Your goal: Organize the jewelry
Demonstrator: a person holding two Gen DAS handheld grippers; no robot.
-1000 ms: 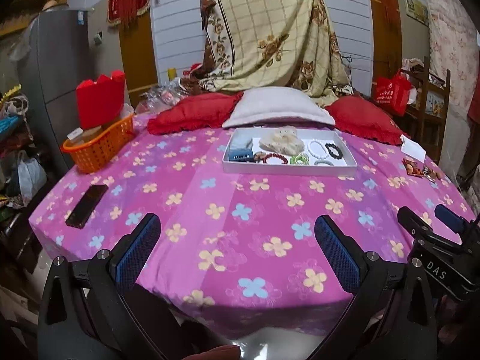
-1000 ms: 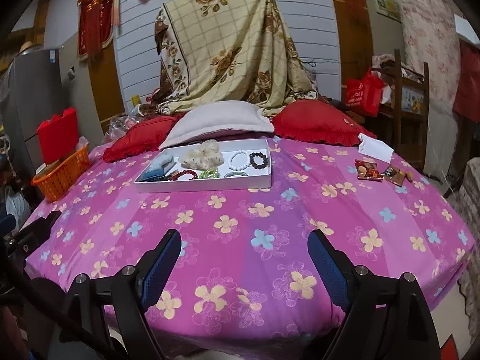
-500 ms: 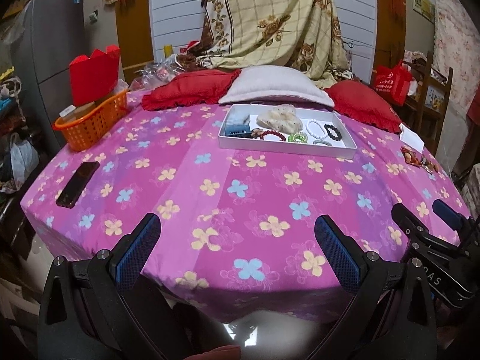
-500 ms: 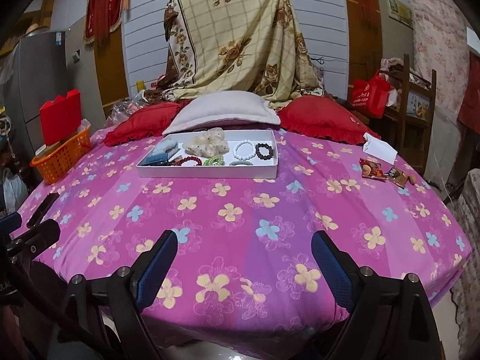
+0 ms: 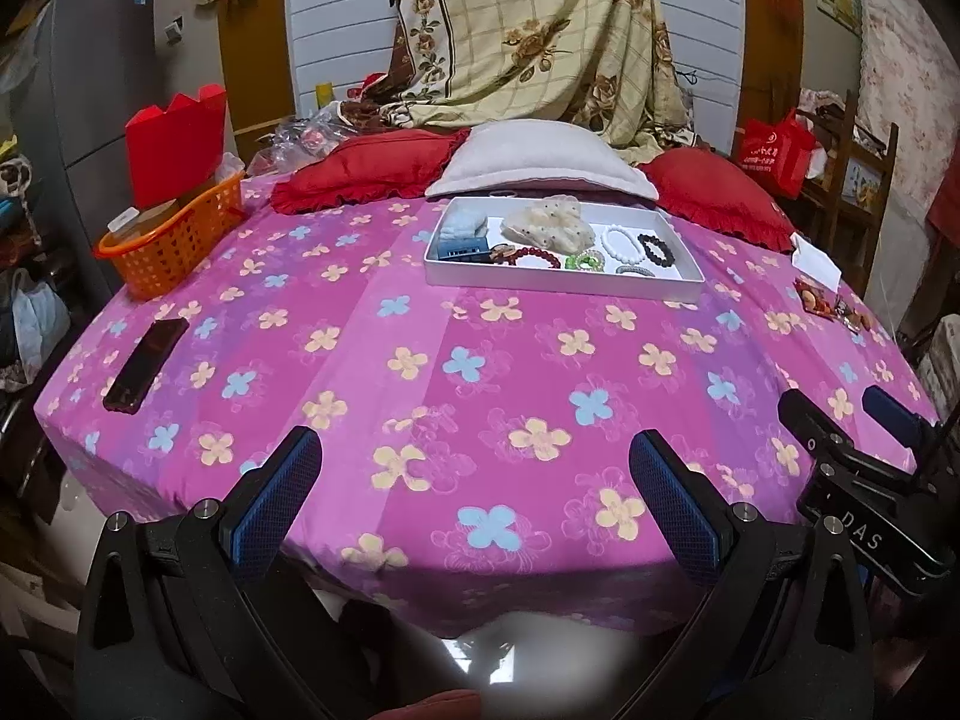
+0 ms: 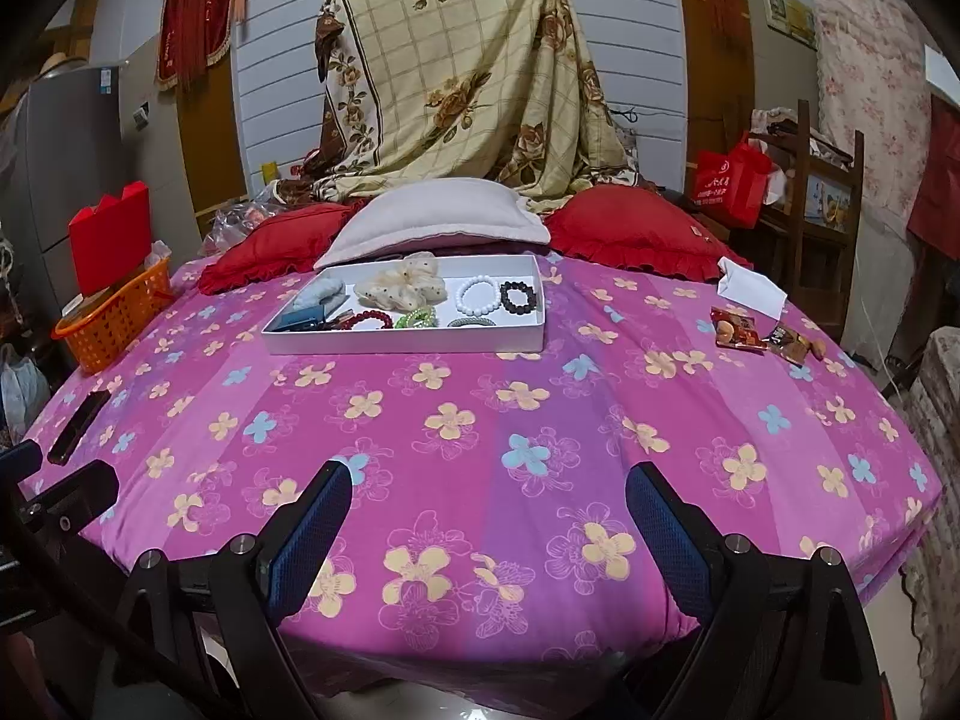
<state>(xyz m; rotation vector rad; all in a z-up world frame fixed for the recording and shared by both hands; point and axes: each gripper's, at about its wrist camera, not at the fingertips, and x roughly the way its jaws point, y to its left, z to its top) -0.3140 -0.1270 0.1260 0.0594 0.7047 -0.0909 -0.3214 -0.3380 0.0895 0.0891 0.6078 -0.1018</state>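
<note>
Apparently the white tray [image 6: 408, 341] lies long-side toward both empty grippers.

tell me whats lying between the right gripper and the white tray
Nothing: in the right wrist view only bare flowered tablecloth stretches from the open right gripper to the white tray.

An orange basket [image 5: 171, 243] and a black phone [image 5: 146, 355] lie at the left; snack packets [image 6: 757, 333] at the right; red pillows [image 6: 624, 234] far.
</note>
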